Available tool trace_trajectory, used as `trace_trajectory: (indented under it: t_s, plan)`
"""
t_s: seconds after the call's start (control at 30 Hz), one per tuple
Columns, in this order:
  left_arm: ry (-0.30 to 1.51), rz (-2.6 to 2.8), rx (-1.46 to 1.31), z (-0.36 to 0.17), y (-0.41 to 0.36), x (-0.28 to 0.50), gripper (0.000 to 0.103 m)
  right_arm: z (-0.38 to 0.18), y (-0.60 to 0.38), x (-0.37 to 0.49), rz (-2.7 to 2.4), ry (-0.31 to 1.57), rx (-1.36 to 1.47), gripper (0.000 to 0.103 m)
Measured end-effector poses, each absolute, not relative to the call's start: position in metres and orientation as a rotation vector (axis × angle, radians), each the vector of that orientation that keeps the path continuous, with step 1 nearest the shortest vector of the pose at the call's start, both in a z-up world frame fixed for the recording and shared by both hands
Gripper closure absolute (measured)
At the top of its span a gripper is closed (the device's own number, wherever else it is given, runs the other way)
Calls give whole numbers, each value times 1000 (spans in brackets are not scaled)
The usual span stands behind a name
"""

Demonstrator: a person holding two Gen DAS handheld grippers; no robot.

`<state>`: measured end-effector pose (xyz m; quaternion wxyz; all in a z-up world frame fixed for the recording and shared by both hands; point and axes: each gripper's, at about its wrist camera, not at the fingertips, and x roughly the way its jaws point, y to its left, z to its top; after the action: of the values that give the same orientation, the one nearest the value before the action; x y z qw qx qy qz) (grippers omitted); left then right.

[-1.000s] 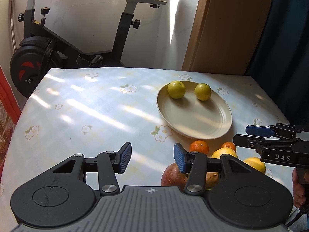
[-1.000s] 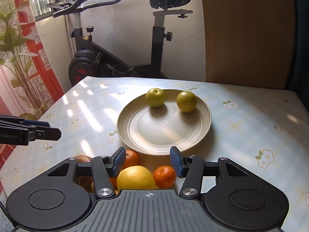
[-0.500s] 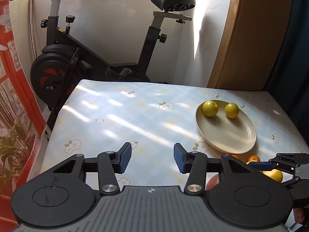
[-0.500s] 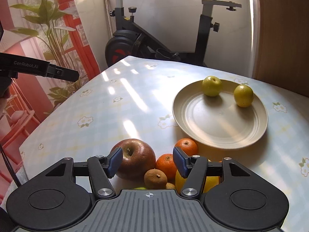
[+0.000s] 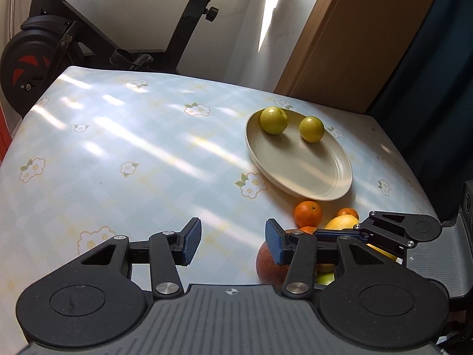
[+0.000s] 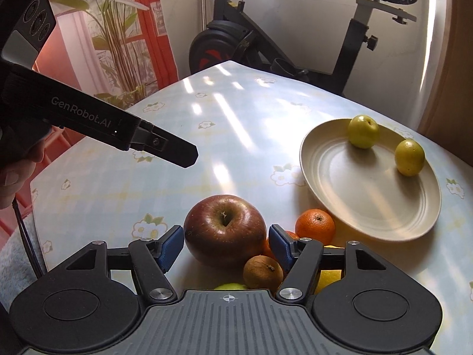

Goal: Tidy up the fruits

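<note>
The red apple (image 6: 225, 229) sits between the right gripper (image 6: 225, 244) spread fingers, apparently untouched; left gripper (image 5: 233, 241) gapes empty.

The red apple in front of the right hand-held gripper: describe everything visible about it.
The red apple is large, dark red with yellowish speckling and glossy skin. It sits upright on the table, its stem hollow facing up. The open right hand-held gripper straddles it; whether the pads touch is unclear. A small brown fruit lies against its near right side.

"GenRobot.AI" is printed in pale letters on the left gripper (image 6: 165, 148) body
</note>
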<state>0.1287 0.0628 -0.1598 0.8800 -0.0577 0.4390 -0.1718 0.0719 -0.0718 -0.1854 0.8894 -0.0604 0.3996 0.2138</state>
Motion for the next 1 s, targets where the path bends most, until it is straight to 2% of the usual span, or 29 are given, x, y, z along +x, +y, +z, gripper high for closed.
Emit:
trace_trajectory:
  t_s: [0.17, 0.33, 0.9, 0.97, 1.0]
  plan:
    - [940, -395, -120, -168, 58, 130, 53, -189, -69, 75, 451, 839, -152, 41]
    - [962, -405, -166, -175, 64, 133, 53, -189, -65, 73, 464, 822, -201, 43]
    - [1006, -447, -238, -178, 71, 130, 54, -196, -58, 82, 523, 798, -106, 42]
    - [1016, -450, -244, -182, 69, 131, 56, -196, -58, 81, 523, 800, -104, 42]
    - [1023, -452, -251, -184, 69, 132, 60, -197, -58, 82, 527, 809, -102, 42]
